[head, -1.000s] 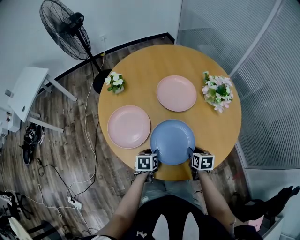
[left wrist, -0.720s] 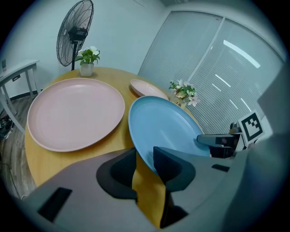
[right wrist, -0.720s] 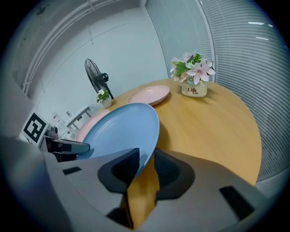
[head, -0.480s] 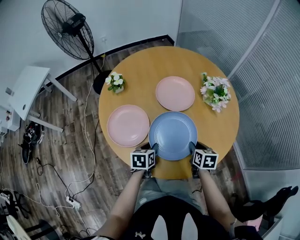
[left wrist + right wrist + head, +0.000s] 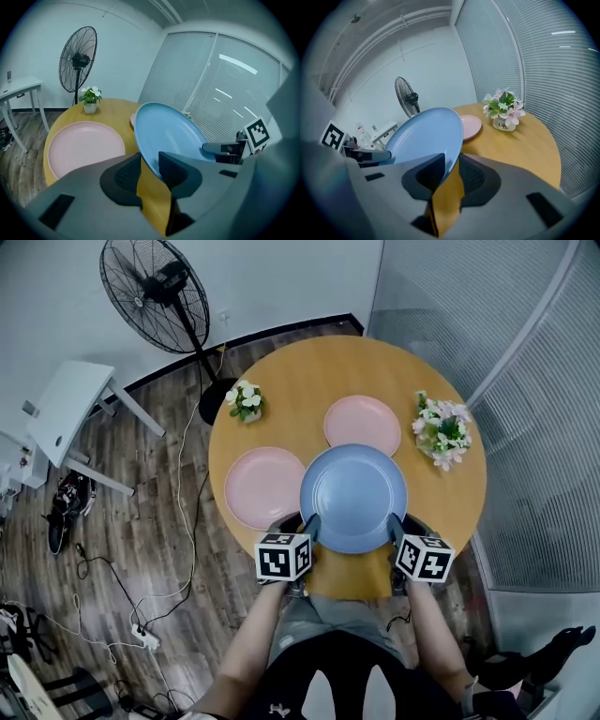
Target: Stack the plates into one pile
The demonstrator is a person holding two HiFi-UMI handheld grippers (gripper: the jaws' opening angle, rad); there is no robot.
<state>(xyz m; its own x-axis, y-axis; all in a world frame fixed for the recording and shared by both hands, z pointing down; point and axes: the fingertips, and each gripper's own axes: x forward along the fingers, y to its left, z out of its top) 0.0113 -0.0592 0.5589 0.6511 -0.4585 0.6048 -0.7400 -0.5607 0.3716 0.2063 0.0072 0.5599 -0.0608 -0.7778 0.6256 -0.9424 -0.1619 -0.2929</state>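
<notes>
Both grippers hold a blue plate [image 5: 353, 495] by its near rim, lifted off the round wooden table [image 5: 281, 409]. My left gripper [image 5: 309, 526] is shut on the plate's left near edge, and my right gripper [image 5: 394, 526] on its right near edge. In the left gripper view the blue plate [image 5: 168, 133] runs between the jaws of the left gripper [image 5: 149, 169]; the right gripper view shows the blue plate [image 5: 424, 136] pinched by the right gripper [image 5: 451, 176]. One pink plate [image 5: 265, 487] lies at the table's left. A second pink plate [image 5: 361, 423] lies farther back, partly covered by the blue one.
A small white flower pot [image 5: 246, 401] stands at the table's back left and a pink bouquet pot [image 5: 442, 432] at its right. A standing fan [image 5: 155, 282] and a white side table [image 5: 70, 409] are on the floor to the left. A glass wall with blinds [image 5: 525, 381] is on the right.
The blue plate has risen off the table and moved away from me toward the far pink plate, now overlapping its near edge. Both grippers went with it, still gripping.
</notes>
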